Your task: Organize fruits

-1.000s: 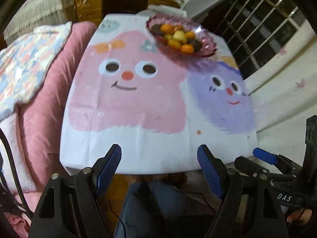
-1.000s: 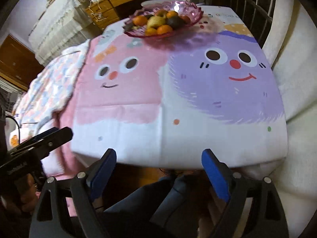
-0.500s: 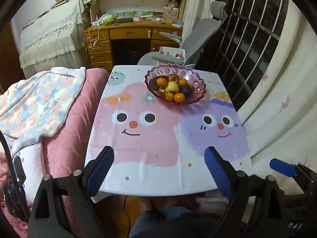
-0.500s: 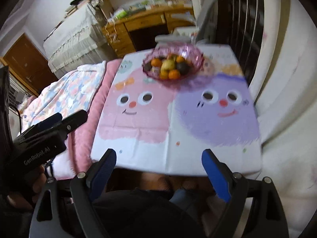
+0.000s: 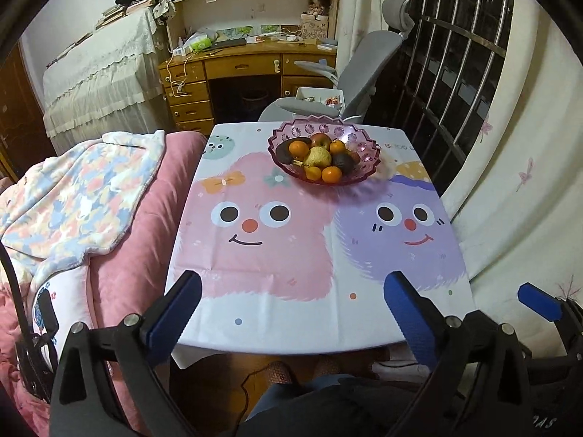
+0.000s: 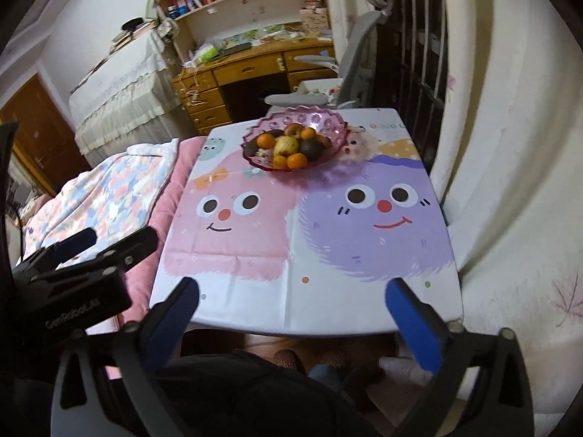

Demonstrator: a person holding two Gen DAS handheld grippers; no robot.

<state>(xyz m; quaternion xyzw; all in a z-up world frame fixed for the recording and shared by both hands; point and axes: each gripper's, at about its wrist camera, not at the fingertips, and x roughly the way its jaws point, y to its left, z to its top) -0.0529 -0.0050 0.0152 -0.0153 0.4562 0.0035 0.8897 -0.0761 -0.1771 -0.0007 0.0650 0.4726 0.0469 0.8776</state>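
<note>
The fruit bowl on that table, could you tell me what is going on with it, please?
Nothing is being handled yet. The bowl sits at the far end of the table, full of oranges, a pear, an apple and dark fruit. The left gripper and right gripper are both open and empty, held back at the near edge.

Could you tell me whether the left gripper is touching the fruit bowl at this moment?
Apart. The left wrist view shows the left gripper open at the near table edge, with a long stretch of tablecloth between its fingertips and the fruit bowl at the far end.
</note>
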